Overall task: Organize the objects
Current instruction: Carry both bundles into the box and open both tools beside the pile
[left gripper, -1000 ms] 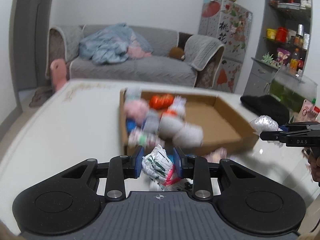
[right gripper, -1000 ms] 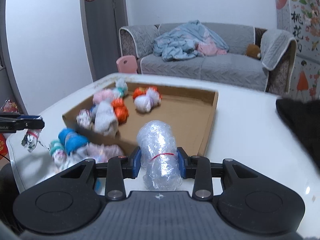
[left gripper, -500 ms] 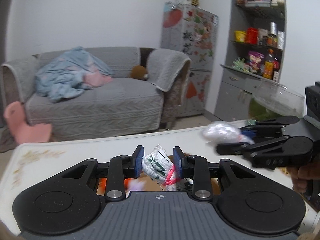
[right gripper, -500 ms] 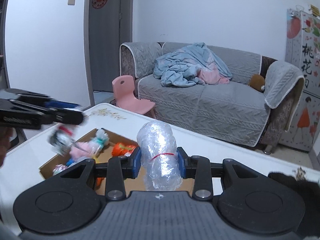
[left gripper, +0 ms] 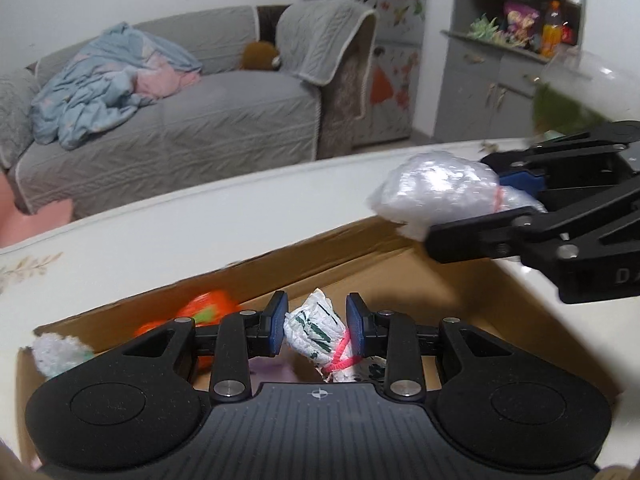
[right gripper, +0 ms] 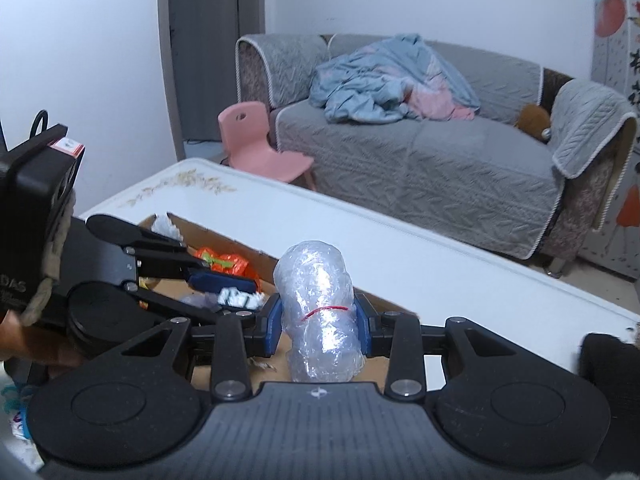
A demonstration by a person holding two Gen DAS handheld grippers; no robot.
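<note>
Since a second ago you have carried both claws in from the sides of the surface (right gripper: 400, 256) until they hang over the cardboard box (left gripper: 400, 276), the views swinging from the whole tray to its far wall and the sofa (right gripper: 440, 160) behind. Your left claw (left gripper: 316, 330) is clamped on the small white bundle printed in green (left gripper: 314, 332), tied with a pink band; your right claw (right gripper: 318, 326) is clamped on the clear plastic roll (right gripper: 318, 304) with its red band. Both loads are above the box, not yet in it. An orange bundle (left gripper: 206, 310) and a white one (left gripper: 56, 354) already lie at the box's left end, so the sorting looks well underway. Releasing these two is probably next, and a few pieces seem to remain outside at the lower left of the right view.
</note>
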